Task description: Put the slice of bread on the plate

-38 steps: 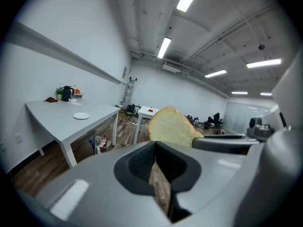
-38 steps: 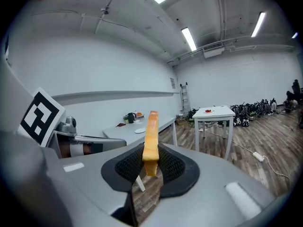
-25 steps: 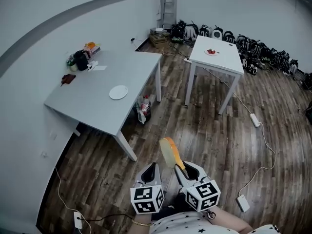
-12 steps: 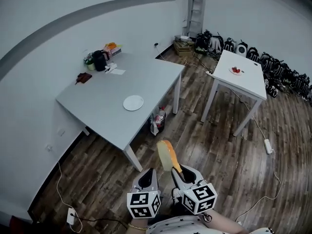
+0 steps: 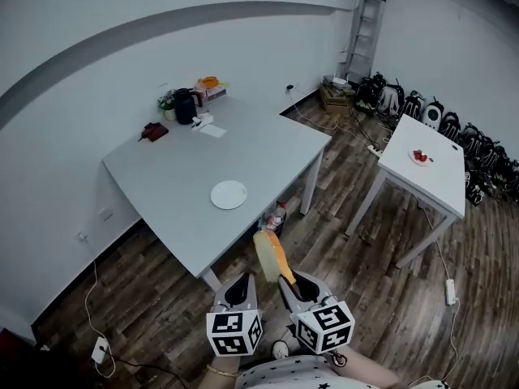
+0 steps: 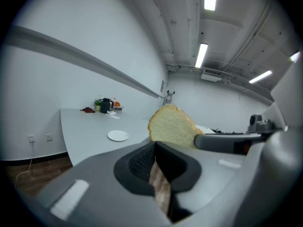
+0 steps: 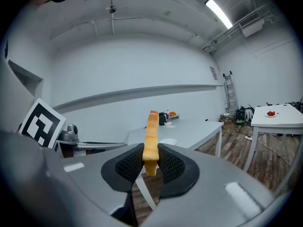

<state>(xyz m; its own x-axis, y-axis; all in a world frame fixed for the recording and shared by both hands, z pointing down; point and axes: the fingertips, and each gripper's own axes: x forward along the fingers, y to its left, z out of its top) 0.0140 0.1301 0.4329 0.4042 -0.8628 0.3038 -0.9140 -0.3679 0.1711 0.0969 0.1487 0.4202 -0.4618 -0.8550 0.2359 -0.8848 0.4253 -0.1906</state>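
Observation:
My right gripper [image 5: 285, 283] is shut on the slice of bread [image 5: 268, 254], which stands upright on its edge between the pads [image 7: 152, 136]. The same slice shows side-on in the left gripper view [image 6: 173, 126]. My left gripper [image 5: 242, 287] is beside it on the left, shut with nothing in it [image 6: 155, 152]. The white plate [image 5: 229, 194] lies on the grey table [image 5: 170, 177], close to its near edge, ahead of both grippers and a good way off. It also shows in both gripper views [image 6: 118, 135] [image 7: 167, 141].
A dark jug [image 5: 185, 105] and small items stand at the grey table's far corner. A bag [image 5: 277, 217] sits on the floor under its edge. A white table [image 5: 430, 177] with a dish stands to the right; a ladder [image 5: 362, 23] and backpacks [image 5: 454, 128] line the wall.
Both grippers have travelled across the wooden floor towards the grey table, with the bread still held. The table and plate now sit closer and more central in the head view.

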